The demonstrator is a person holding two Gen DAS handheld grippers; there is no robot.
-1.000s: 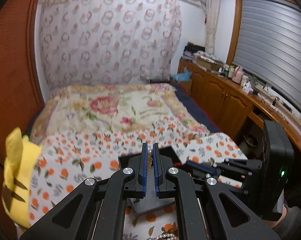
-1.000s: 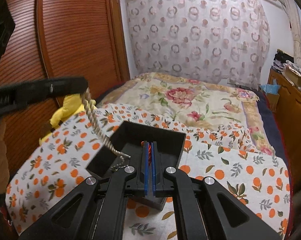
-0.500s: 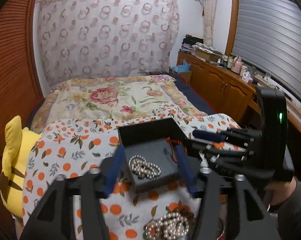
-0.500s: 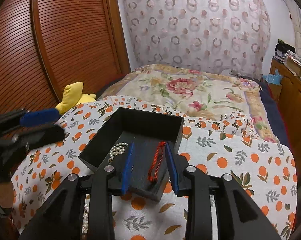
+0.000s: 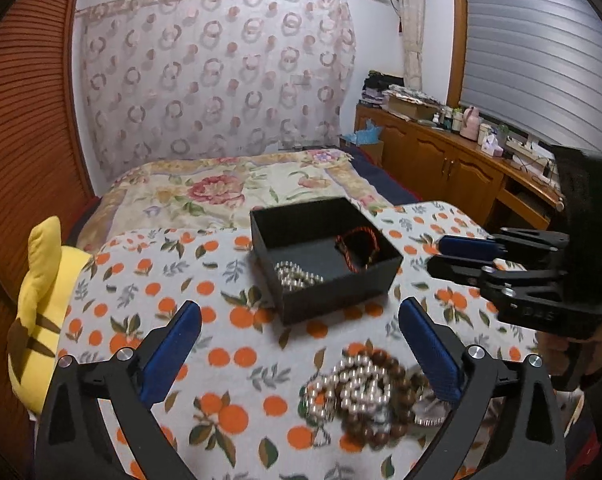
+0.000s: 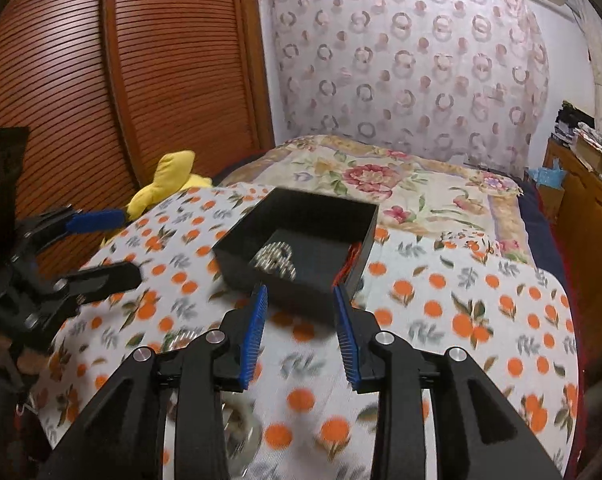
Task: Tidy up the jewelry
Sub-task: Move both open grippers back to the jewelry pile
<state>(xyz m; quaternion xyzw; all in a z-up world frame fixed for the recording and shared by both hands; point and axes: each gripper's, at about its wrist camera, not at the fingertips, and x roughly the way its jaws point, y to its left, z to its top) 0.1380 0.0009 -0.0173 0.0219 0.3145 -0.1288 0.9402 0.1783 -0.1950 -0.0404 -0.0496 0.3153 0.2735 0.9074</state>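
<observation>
Two tongs: both empty — left tongs (image 5: 299,354) have just been spreading to full width, right tongs (image 6: 301,334) stand partly open, nothing between either pair.
Stored so far: silver bead strand (image 5: 297,276) and red cord bracelet (image 5: 357,250) lie inside the black box (image 5: 341,284), ahead of both tongs.
Left to sort: jewelry pile (image 5: 365,388) of pearl and wooden beads sits on the orange-print blanket (image 5: 229,344), between the left tongs' fingers and toward the right one.
Tangle risk: strands overlap — closing on one may drag up its neighbours.
Slip risk: round beads could roll off the pads.
Box risk: light box on soft bedding — a nudge from the right tongs, just behind its near wall, could tip it.
</observation>
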